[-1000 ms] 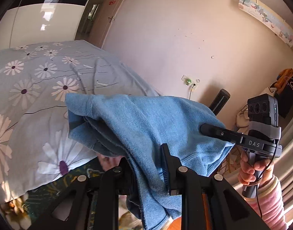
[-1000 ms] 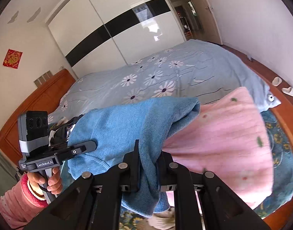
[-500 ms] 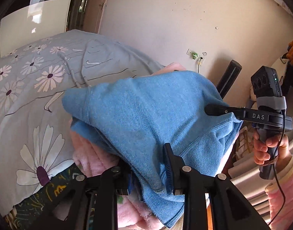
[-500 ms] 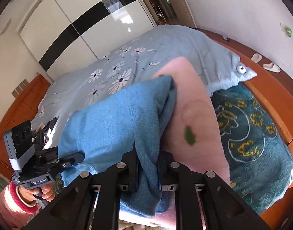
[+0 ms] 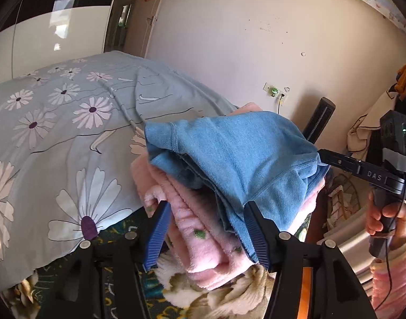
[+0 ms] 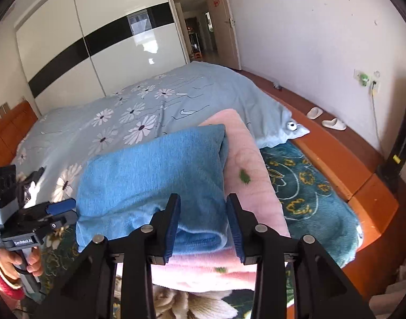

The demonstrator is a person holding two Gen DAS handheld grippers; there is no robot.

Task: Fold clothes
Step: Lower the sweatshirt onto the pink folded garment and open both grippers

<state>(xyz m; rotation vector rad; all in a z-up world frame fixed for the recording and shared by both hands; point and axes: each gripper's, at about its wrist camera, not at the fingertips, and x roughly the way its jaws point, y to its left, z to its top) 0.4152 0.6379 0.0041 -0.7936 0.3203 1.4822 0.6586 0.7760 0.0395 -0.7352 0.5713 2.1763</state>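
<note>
Bright daylight fills both views, glaring off the glossy wardrobe doors and throwing sunlit patches on the floral duvet. Fisheye curvature bends the walls, with black vignetting in every corner; focus stays sharp.

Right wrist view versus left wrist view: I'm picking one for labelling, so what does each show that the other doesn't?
Only the right wrist view shows the slippers and the orange bed frame. Only the left wrist view shows clothes hanging by the wall. Both show the blue garment lying on the pink garment, the floral duvet and the wardrobe.
</note>
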